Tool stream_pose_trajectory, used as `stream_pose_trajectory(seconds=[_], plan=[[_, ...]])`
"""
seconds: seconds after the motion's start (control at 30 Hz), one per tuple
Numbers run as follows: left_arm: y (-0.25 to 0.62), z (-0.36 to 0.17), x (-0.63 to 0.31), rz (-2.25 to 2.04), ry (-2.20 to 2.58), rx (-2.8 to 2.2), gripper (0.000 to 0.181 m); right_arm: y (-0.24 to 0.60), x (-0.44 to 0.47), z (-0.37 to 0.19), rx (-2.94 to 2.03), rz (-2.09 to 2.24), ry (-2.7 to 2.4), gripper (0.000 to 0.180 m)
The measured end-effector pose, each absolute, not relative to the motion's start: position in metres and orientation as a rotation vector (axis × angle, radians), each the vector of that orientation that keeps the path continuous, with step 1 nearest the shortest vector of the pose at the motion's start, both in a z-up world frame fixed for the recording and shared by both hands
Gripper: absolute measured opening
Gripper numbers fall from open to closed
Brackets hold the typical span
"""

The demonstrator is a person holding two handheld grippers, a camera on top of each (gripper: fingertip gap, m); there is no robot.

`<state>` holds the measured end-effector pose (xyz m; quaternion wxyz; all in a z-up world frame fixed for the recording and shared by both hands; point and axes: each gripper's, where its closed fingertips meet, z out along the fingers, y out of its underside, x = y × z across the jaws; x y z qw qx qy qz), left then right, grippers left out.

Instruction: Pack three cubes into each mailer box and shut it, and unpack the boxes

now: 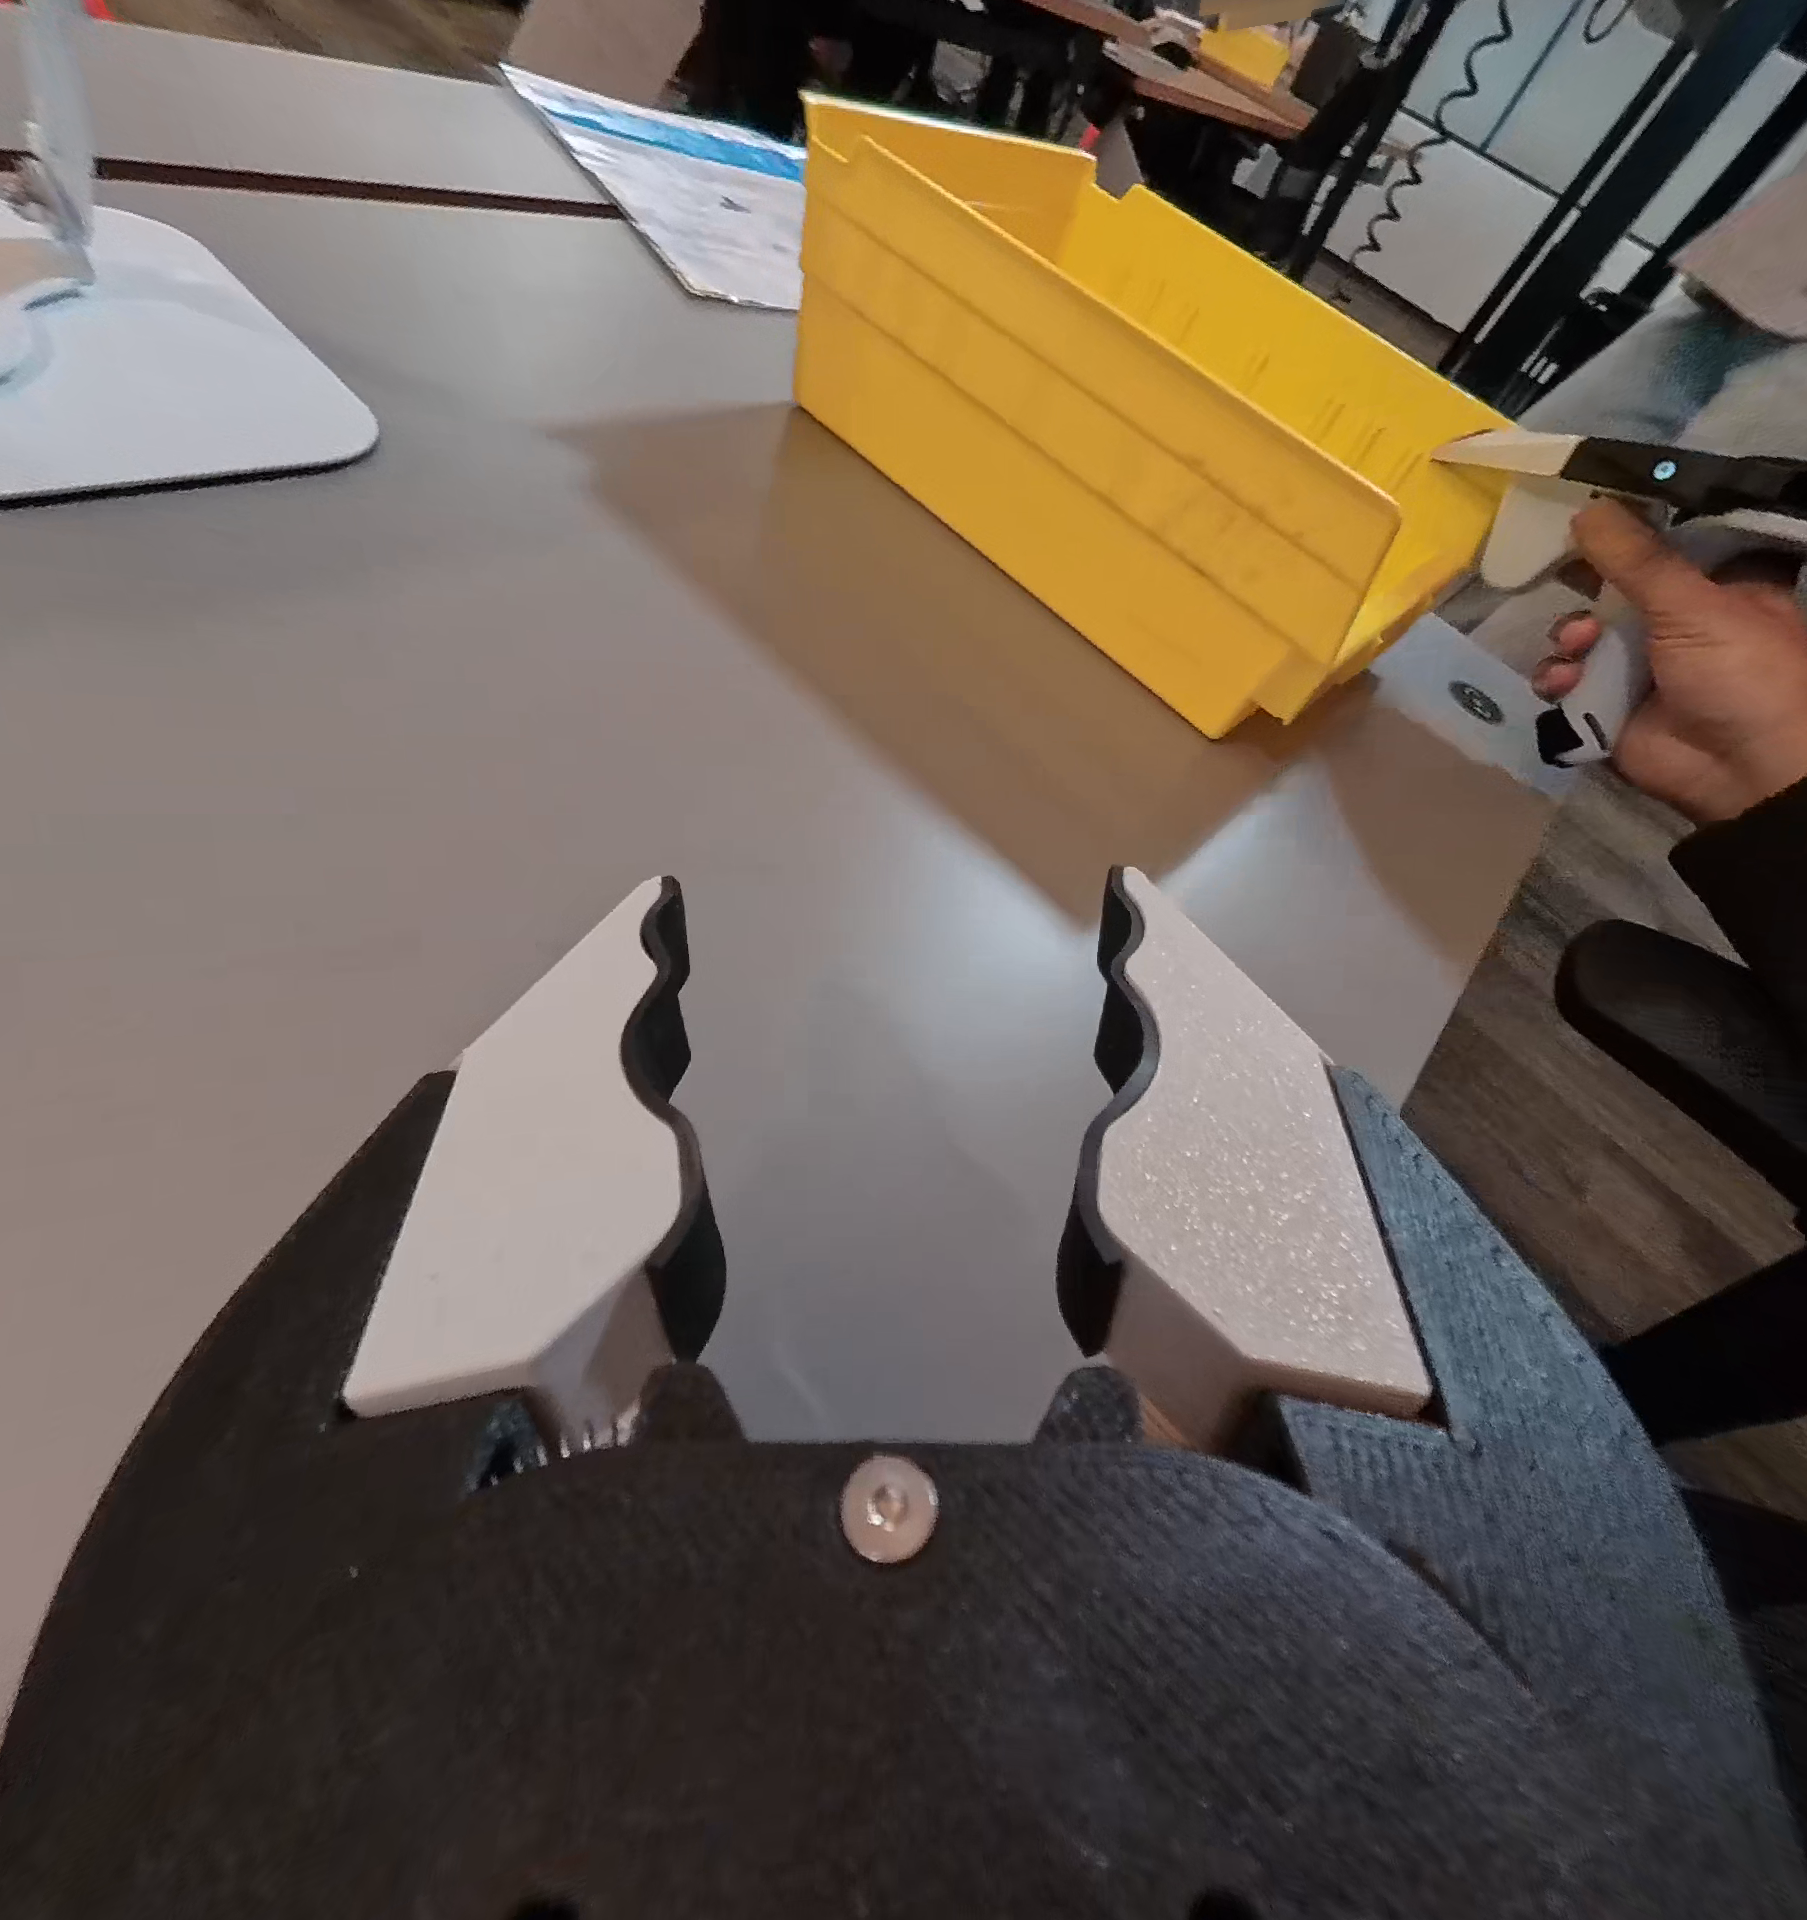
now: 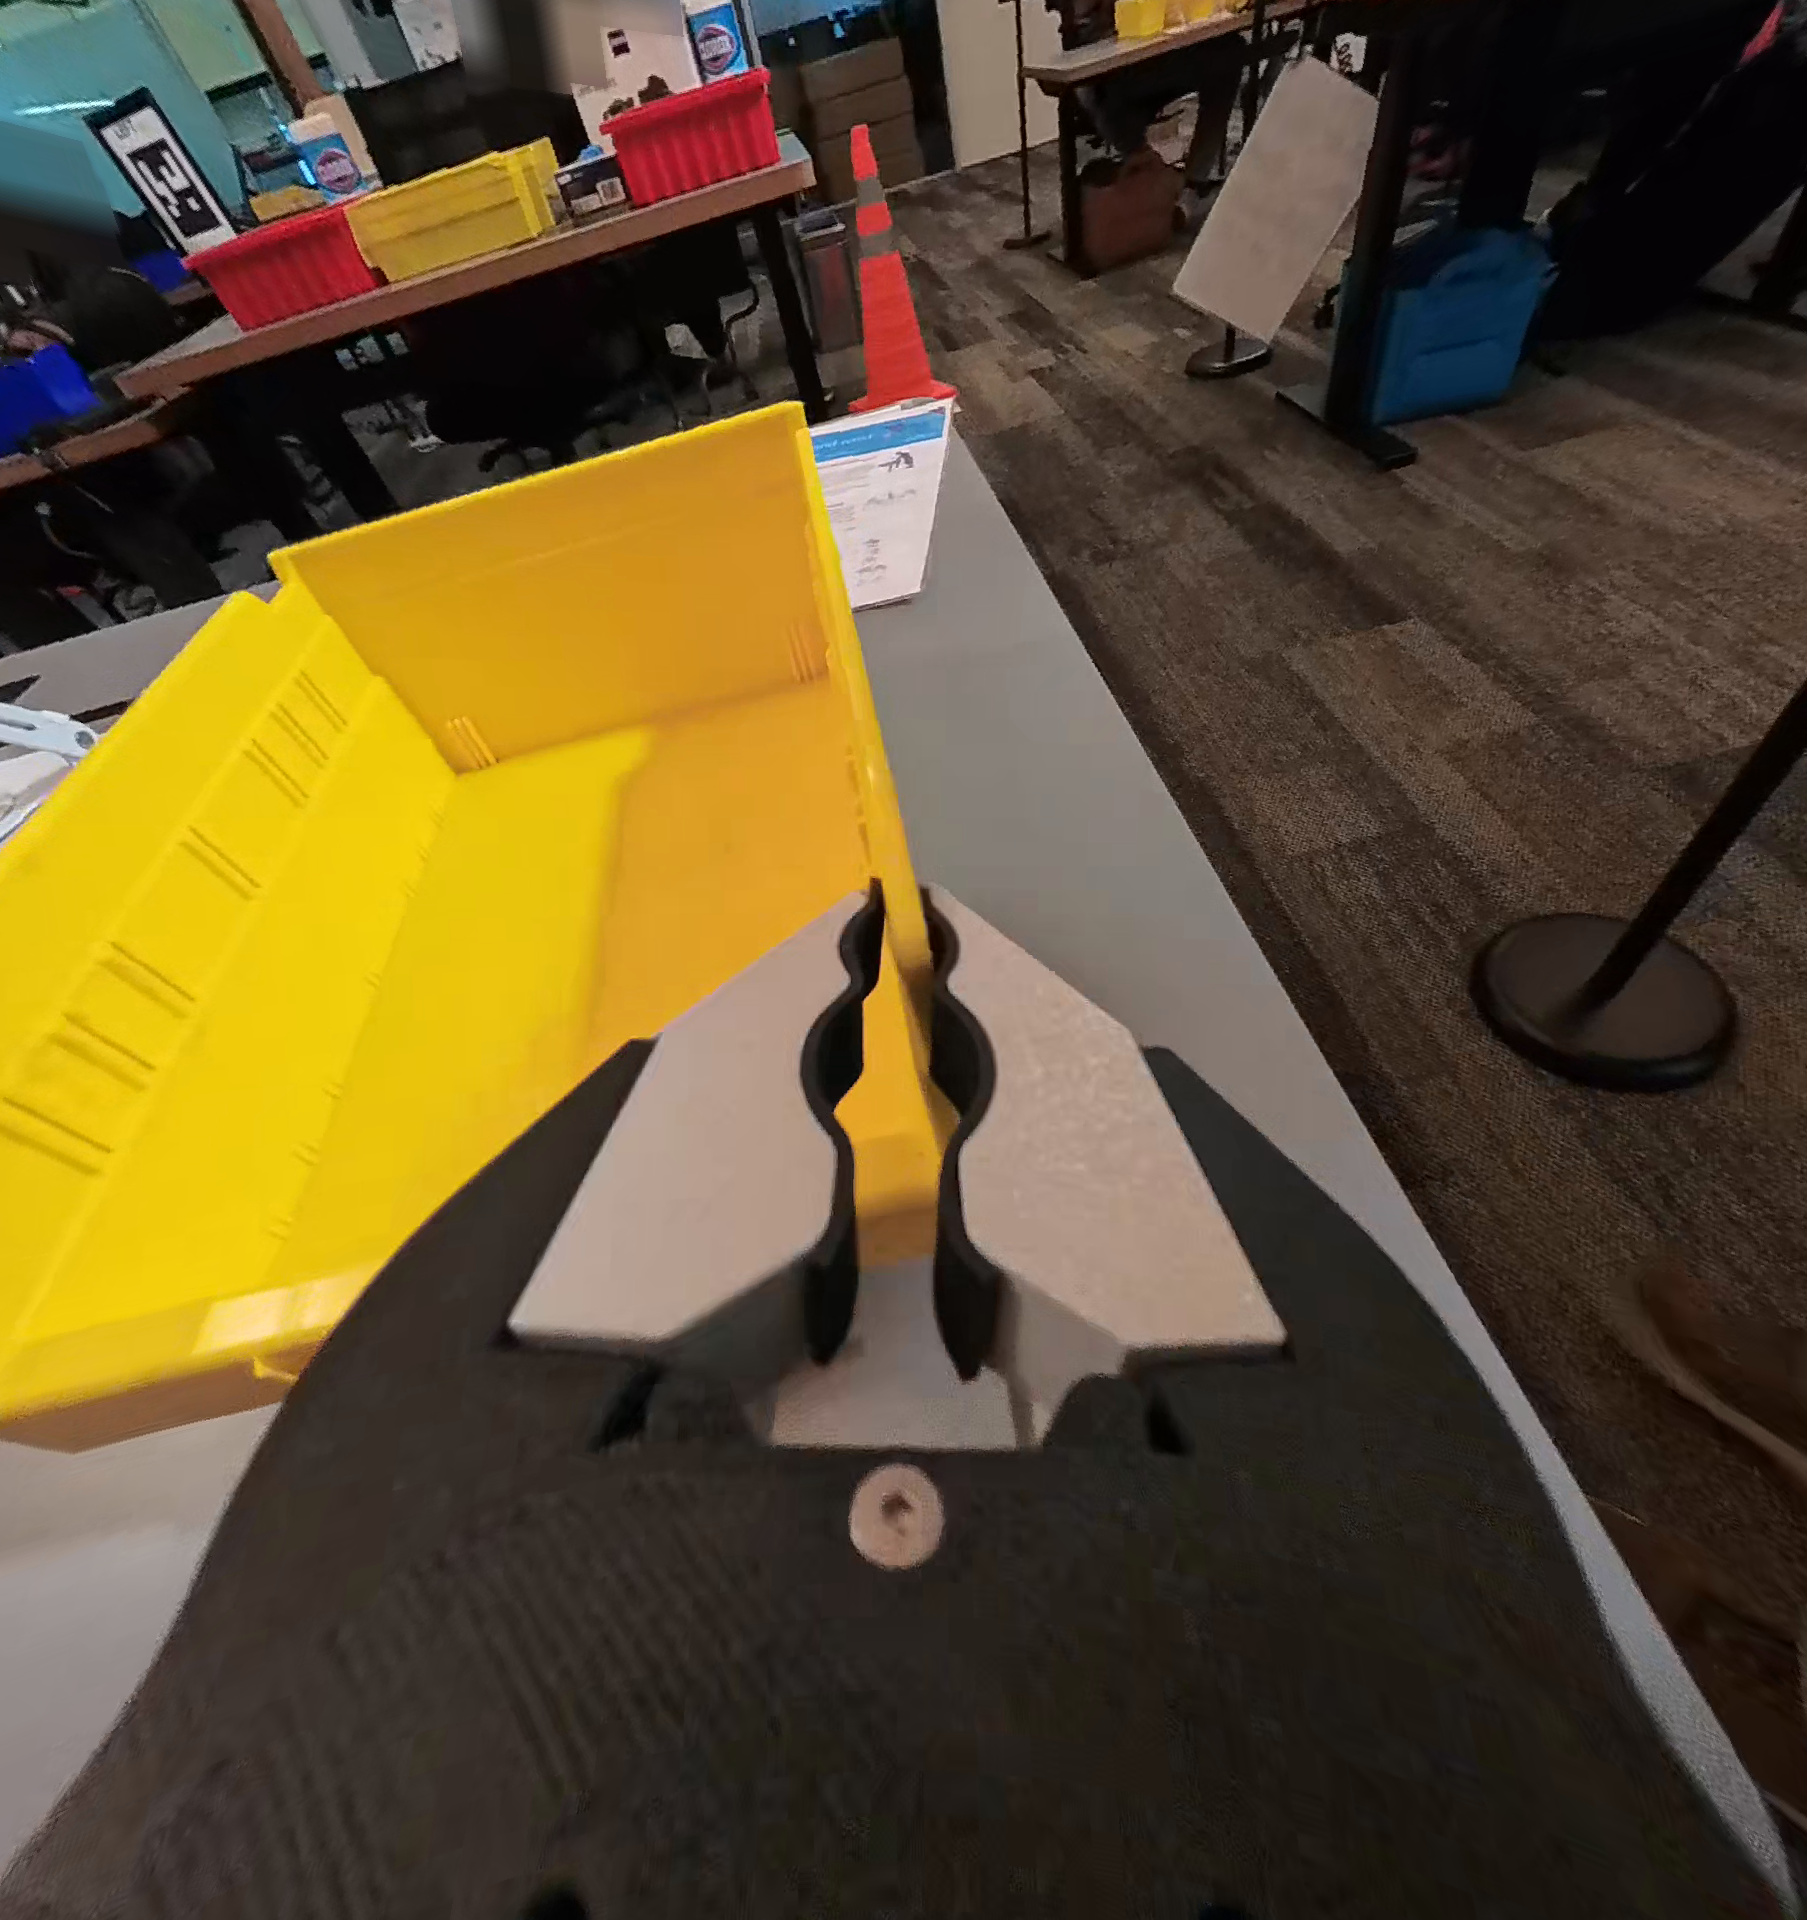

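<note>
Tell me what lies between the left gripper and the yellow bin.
Nothing visible. The left gripper is open over bare grey table, and the stretch up to the yellow bin holds nothing. The right gripper already clamps the bin's side wall.

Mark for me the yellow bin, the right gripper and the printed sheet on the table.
yellow bin (image 2: 525,935), right wrist view, on its bare inner floor.
right gripper (image 2: 904,914), right wrist view, midway between its fingertips, at the bin's side wall.
printed sheet (image 1: 691,208), left wrist view, on its middle.
</note>
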<state>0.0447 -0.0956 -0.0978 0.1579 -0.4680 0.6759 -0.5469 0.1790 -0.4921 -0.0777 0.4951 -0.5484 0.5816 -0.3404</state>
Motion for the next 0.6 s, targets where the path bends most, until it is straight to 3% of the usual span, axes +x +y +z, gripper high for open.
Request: stream_pose_trajectory(seconds=[0.03, 0.13, 0.27, 0.4, 0.5, 0.6], plan=[[-0.092, -0.097, 0.046, -1.559, 1.919, -1.344, 0.079, -0.493, 0.179, -0.077, -1.326, -0.837, 1.415, 0.006], [-0.079, -0.096, 0.051, -1.526, 1.868, -1.361, 0.079, -0.494, 0.174, -0.06, -1.303, -0.906, 1.37, 0.049], [-0.036, -0.09, 0.067, -1.375, 1.724, -1.359, 0.082, -0.459, 0.152, -0.002, -1.3, -1.128, 1.131, 0.053], [0.059, -0.07, 0.083, -1.116, 1.424, -1.414, 0.087, -0.352, 0.124, 0.04, -1.342, -1.179, 0.81, 0.051], [0.151, -0.053, 0.075, -0.904, 1.189, -1.469, 0.098, -0.257, 0.096, 0.035, -1.416, -0.979, 0.622, 0.052], [0.235, -0.043, 0.052, -0.717, 1.033, -1.485, 0.089, -0.188, 0.071, 0.006, -1.535, -0.779, 0.509, 0.051]])
